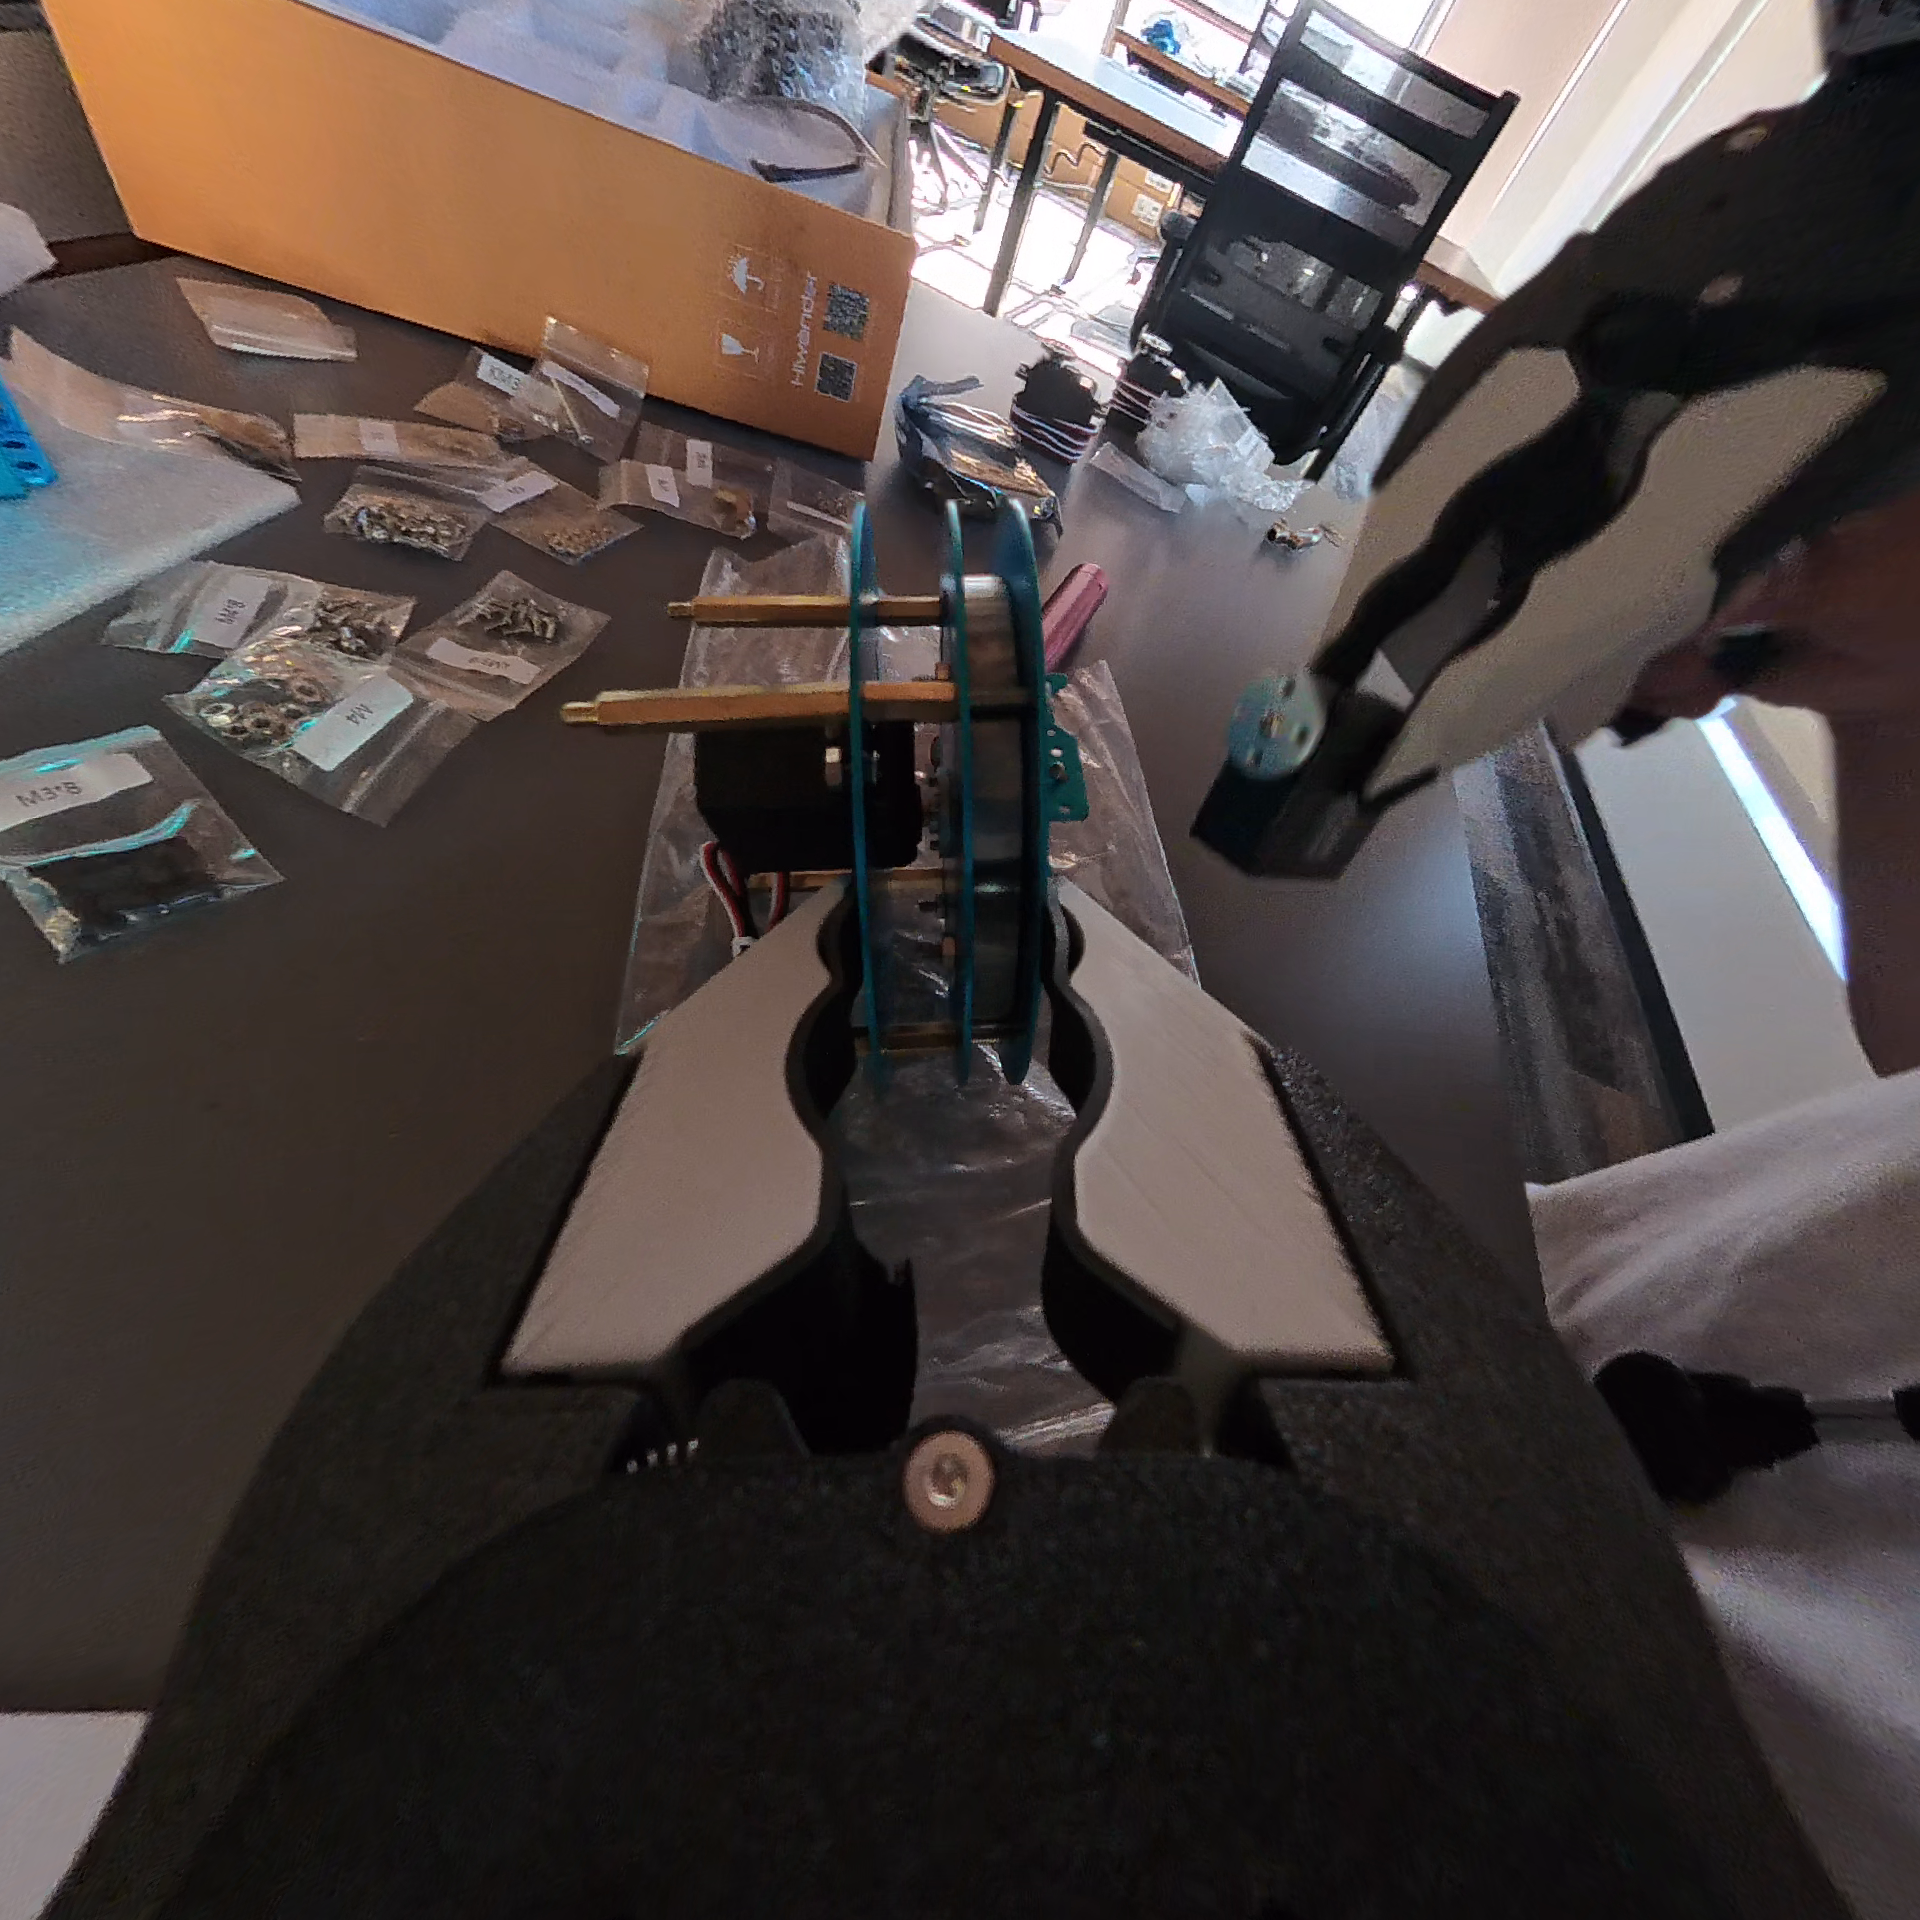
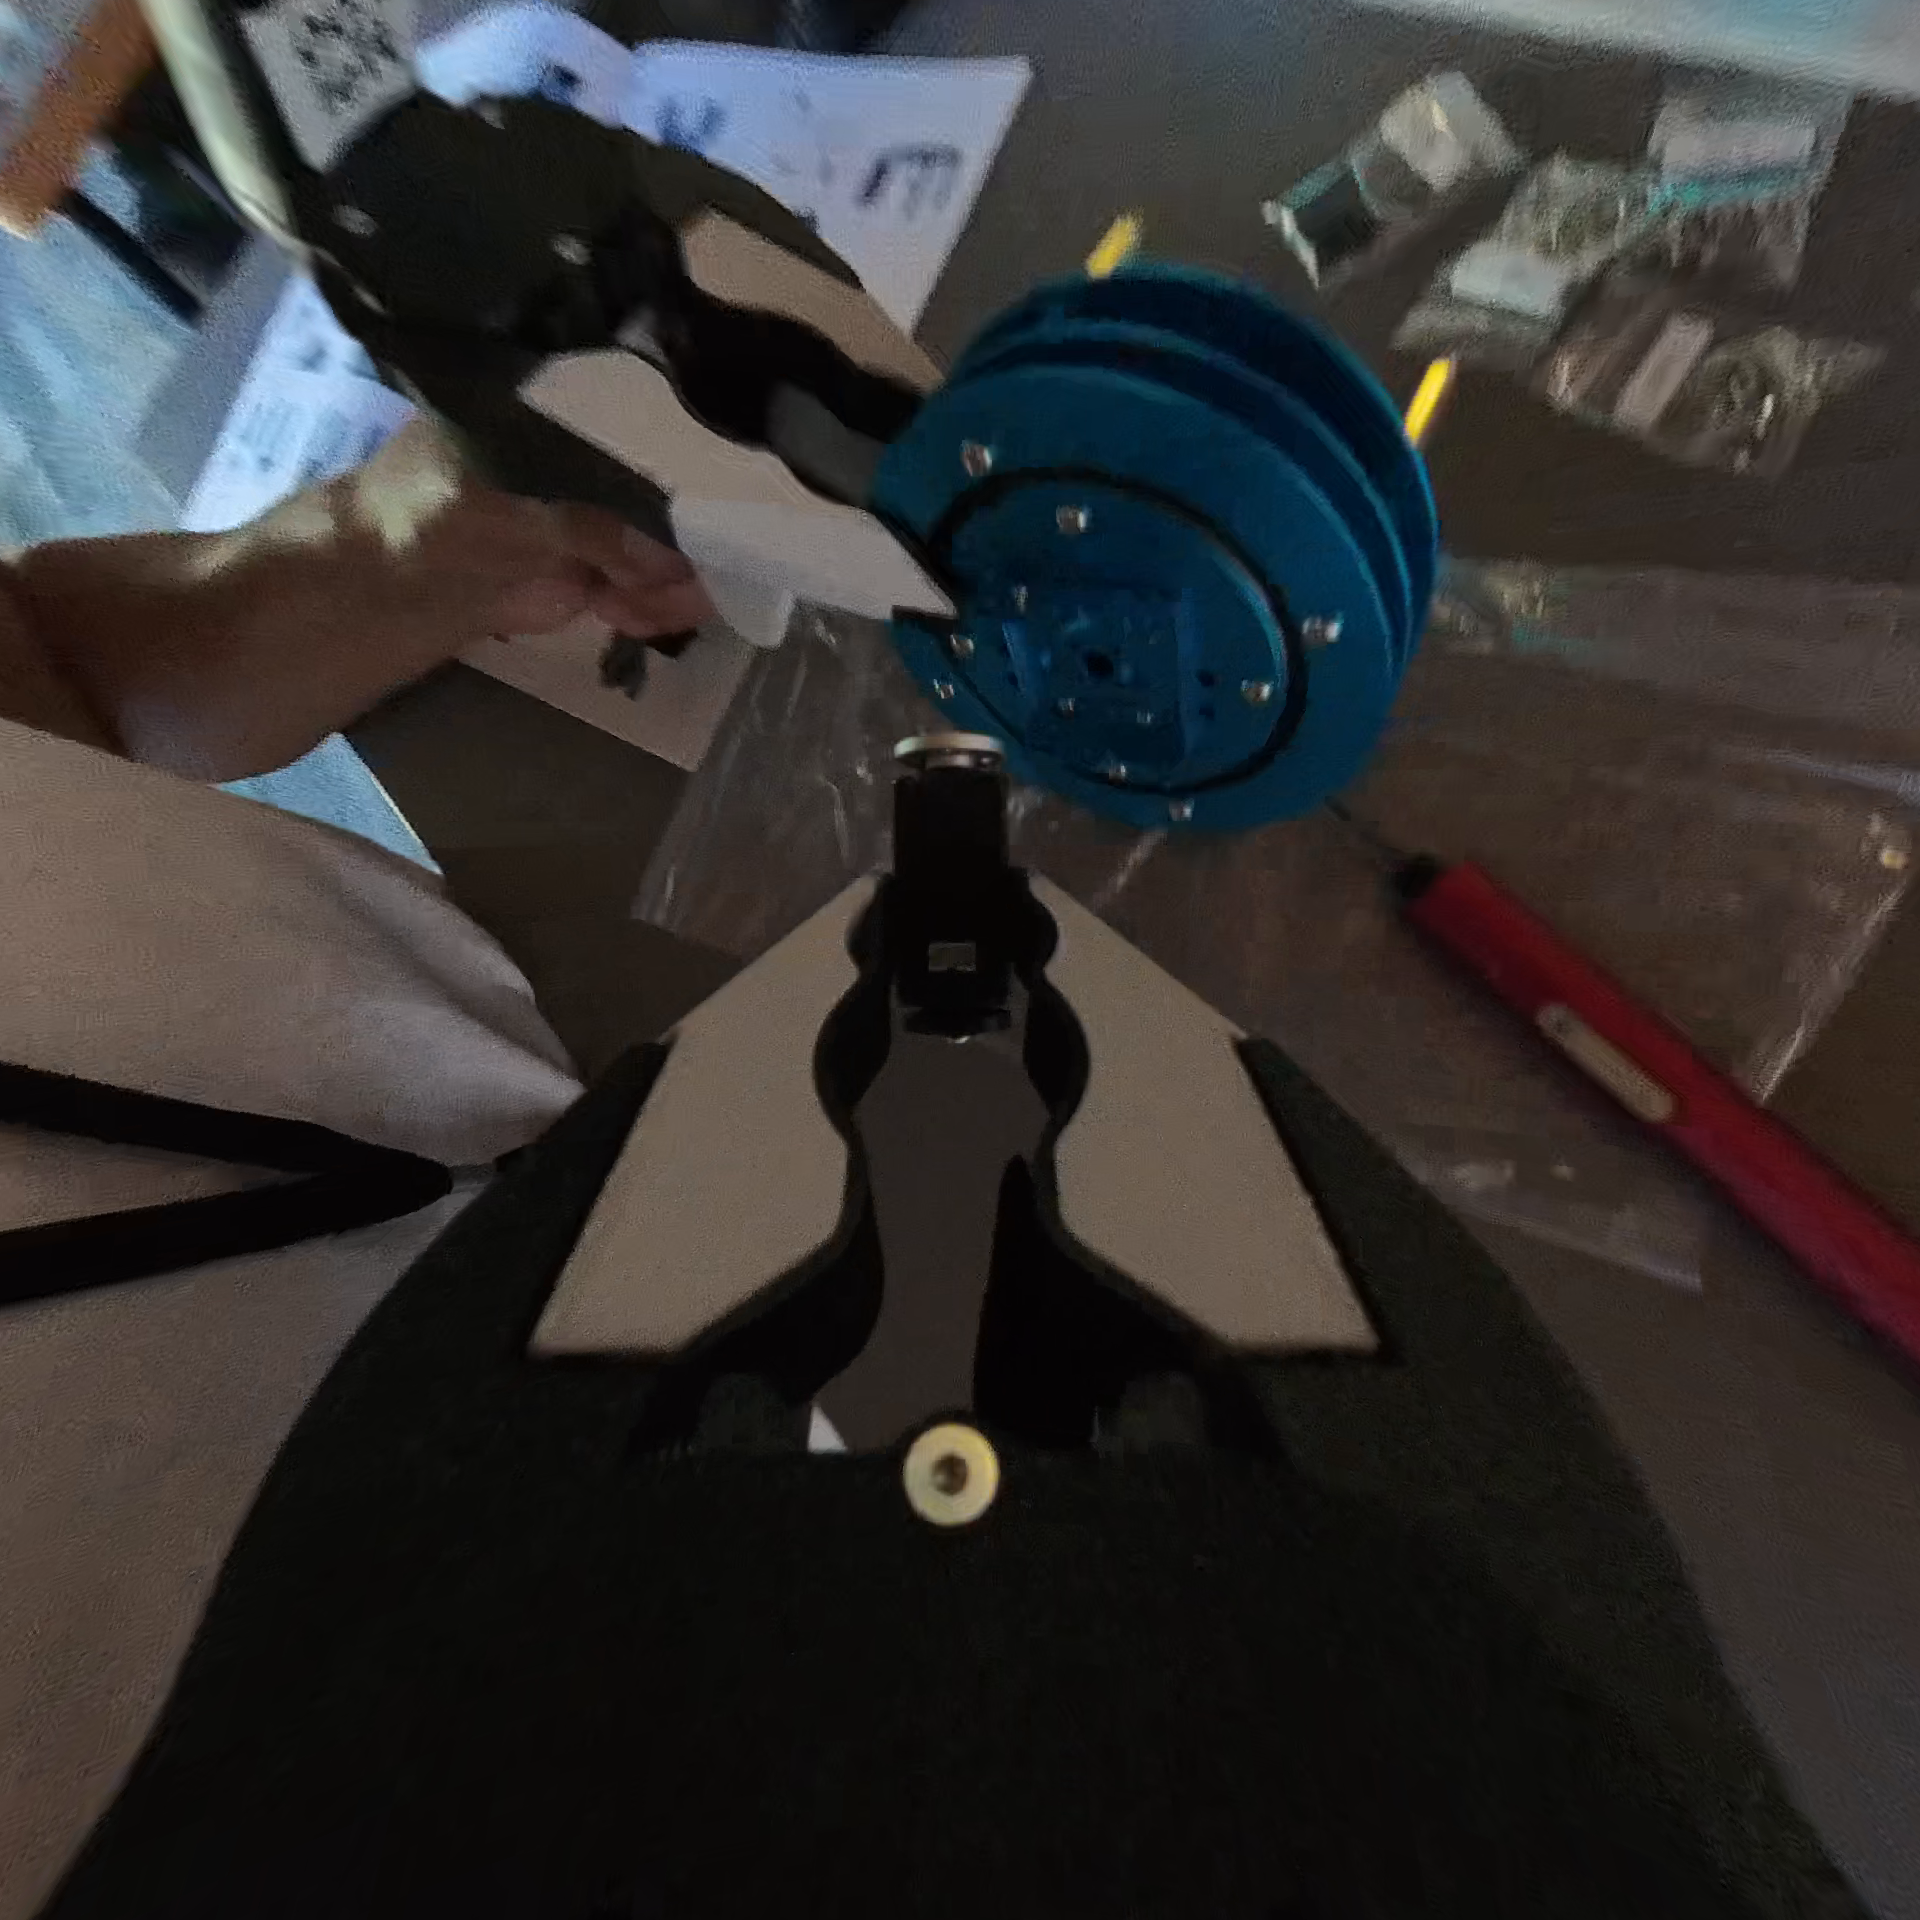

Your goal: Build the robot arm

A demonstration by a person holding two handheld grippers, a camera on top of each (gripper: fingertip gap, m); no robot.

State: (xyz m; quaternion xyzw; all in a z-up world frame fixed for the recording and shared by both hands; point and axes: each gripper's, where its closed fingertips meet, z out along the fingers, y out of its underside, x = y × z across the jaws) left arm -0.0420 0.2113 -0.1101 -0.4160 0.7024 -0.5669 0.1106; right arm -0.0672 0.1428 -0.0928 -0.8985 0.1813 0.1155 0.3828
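My left gripper [image 1: 951,914] is shut on a round blue assembly [image 1: 945,748] of three thin discs held edge-on above the dark table. Brass standoffs [image 1: 758,707] stick out to its left, beside a black servo [image 1: 800,800]. My right gripper [image 2: 951,904] is shut on a small black servo [image 2: 948,883] with a metal horn at its tip, held just below the blue assembly [image 2: 1143,582]. In the left wrist view the right gripper [image 1: 1351,727] and its servo [image 1: 1288,800] hover to the right of the discs, apart from them. The left gripper [image 2: 904,499] shows in the right wrist view too.
Several clear bags of screws [image 1: 343,717] lie on the left of the table [image 1: 312,1091], in front of a cardboard box [image 1: 499,208]. A red screwdriver [image 2: 1683,1122] lies on a clear plastic bag [image 2: 1558,935]. Printed sheets [image 2: 831,135], a person's hand [image 2: 416,603] and a black chair [image 1: 1340,239] show.
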